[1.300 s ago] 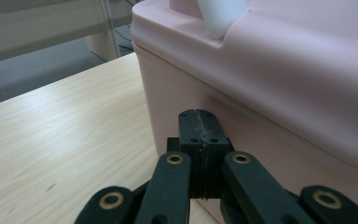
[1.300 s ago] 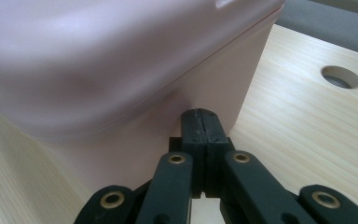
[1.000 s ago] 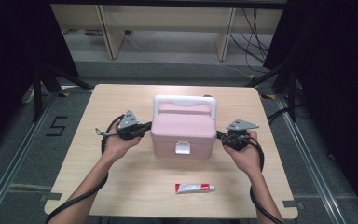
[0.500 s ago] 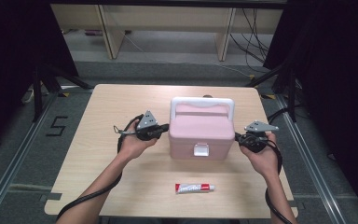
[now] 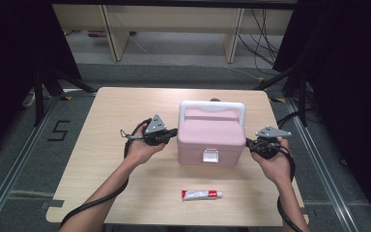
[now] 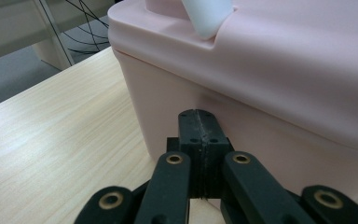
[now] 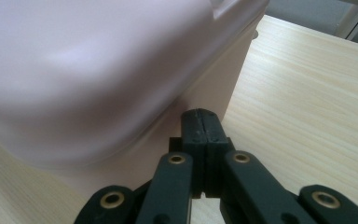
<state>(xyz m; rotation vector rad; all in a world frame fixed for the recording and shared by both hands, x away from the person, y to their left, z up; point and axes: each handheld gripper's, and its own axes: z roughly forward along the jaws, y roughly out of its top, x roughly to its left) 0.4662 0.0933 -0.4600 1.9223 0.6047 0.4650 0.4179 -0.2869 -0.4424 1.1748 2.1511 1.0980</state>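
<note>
Right of centre in the high view sits the pink box (image 5: 211, 137), flanked by the left gripper (image 5: 174, 133) and right gripper (image 5: 248, 143), each with jaws pressed together empty, tips against its sides, seemingly to shove it.

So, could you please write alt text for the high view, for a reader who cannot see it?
A person presses a shut left gripper and a shut right gripper against opposite sides of a closed pink box with a white handle, on a wooden table. A small tube lies on the table in front of the box.
</note>
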